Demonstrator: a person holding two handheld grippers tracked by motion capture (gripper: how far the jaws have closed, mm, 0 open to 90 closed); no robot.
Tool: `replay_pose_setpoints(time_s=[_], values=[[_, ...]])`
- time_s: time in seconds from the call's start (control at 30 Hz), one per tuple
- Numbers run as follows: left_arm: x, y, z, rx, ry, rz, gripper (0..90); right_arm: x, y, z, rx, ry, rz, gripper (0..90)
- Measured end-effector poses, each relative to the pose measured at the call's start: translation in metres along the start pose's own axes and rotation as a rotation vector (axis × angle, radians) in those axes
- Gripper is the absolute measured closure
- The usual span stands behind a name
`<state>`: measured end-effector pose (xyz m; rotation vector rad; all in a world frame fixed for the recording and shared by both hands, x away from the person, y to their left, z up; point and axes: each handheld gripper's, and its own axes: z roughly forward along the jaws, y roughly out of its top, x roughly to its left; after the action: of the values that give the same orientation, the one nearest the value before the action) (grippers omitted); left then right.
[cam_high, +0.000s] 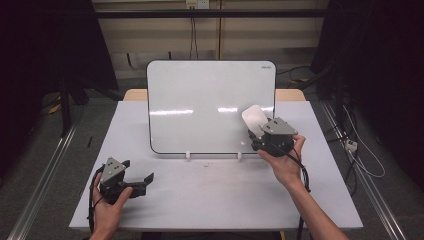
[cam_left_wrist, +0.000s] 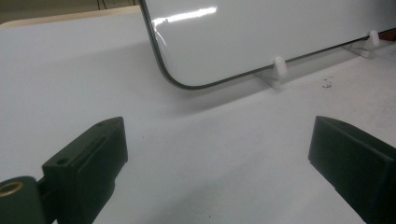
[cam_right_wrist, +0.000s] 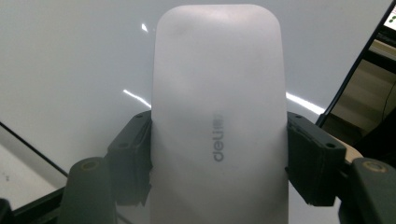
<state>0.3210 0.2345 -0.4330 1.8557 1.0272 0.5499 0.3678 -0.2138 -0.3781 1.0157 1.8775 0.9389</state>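
Clamped between the right gripper's (cam_right_wrist: 217, 154) closed fingers (cam_right_wrist: 133, 158), the eraser (cam_right_wrist: 219, 107) meets the whiteboard (cam_high: 200, 100) and could tip it if pressed hard, while the left gripper (cam_left_wrist: 217, 154) idles open.

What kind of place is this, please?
Probably a lab or recording studio, not a home. A small whiteboard stands on a plain white table, black curtains hang at both sides, and cables lie on the grey carpet.
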Motion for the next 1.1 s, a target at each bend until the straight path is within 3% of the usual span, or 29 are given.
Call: replay_pose_setpoints(time_s=[0.23,0.47,1.1], values=[[0.001,0.000,0.000,-0.003,0.001,-0.004,4.6,0.002,-0.010,0.002,0.008,-0.002,-0.009,31.7],[-0.001,0.000,0.002,0.004,-0.006,0.004,4.6,0.001,-0.022,0.009,0.049,-0.016,-0.017,31.7],[-0.002,0.001,0.000,0.004,-0.001,0.011,4.6,0.011,-0.024,0.026,0.081,-0.048,-0.068,31.6]])
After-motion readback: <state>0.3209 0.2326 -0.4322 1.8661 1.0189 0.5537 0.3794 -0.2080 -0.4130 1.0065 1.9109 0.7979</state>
